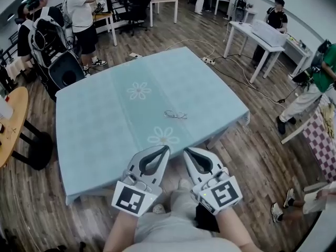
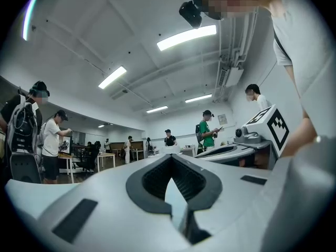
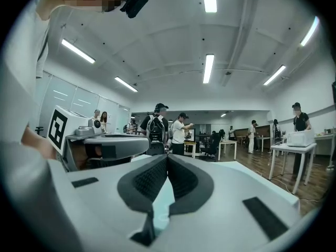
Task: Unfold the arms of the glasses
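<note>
A folded pair of thin-framed glasses (image 1: 175, 114) lies on the light blue tablecloth (image 1: 105, 119), a little right of the table's middle. Both grippers hover side by side over the table's near edge, pointing toward the glasses and well short of them. The left gripper (image 1: 167, 148) is shut with nothing in it; its tips meet in the left gripper view (image 2: 170, 156). The right gripper (image 1: 185, 150) is likewise shut and empty, tips together in the right gripper view (image 3: 167, 156). Neither gripper view shows the glasses.
Two white flower prints (image 1: 138, 91) mark the cloth. A round wooden table (image 1: 10, 121) stands at the left, white tables (image 1: 265, 35) at the back right, and a checked cloth (image 1: 321, 140) at the right. Several people stand around; cables (image 1: 247, 80) run across the wooden floor.
</note>
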{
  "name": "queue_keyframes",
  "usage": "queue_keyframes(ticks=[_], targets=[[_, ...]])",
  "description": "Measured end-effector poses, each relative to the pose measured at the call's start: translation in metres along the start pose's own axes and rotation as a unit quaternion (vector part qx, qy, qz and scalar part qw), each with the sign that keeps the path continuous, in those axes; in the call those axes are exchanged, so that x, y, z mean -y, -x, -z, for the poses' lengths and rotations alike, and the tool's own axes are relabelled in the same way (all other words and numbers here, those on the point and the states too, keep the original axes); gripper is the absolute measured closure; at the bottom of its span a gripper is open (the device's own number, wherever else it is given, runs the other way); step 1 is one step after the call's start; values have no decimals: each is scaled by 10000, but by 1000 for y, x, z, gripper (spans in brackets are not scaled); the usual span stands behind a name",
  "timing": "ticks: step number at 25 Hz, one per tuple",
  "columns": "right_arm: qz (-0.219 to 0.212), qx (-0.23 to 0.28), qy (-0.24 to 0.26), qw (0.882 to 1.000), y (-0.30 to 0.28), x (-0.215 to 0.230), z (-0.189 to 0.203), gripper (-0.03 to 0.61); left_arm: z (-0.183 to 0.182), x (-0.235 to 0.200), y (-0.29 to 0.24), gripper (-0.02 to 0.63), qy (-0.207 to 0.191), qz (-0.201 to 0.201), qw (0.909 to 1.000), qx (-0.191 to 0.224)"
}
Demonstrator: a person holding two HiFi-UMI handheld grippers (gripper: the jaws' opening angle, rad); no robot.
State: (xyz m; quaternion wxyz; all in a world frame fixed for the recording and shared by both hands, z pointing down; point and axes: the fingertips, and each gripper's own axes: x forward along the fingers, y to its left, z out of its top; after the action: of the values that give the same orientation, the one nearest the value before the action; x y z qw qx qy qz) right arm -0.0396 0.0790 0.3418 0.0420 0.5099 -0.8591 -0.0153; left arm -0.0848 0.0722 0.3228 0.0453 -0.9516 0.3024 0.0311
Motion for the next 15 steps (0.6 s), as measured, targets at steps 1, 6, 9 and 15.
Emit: queue_keyframes(ticks=[1,6,9,15], targets=[[-22,37,-13,10000,-2,5,0,571,1,-2,-4,606,14,-21,10000,-5],[-125,56,-15,9999,-17,28,-1,571,7,-16,-22,606,92,-172,9998,-53],[-182,12,48,9998,-30,42,2,571,11,-26,-34,605,88,-246,9996,-69],[-405,-75,157,9990,-52,70,3,571,14,-42,-58,605,114,-438,9989,-111]])
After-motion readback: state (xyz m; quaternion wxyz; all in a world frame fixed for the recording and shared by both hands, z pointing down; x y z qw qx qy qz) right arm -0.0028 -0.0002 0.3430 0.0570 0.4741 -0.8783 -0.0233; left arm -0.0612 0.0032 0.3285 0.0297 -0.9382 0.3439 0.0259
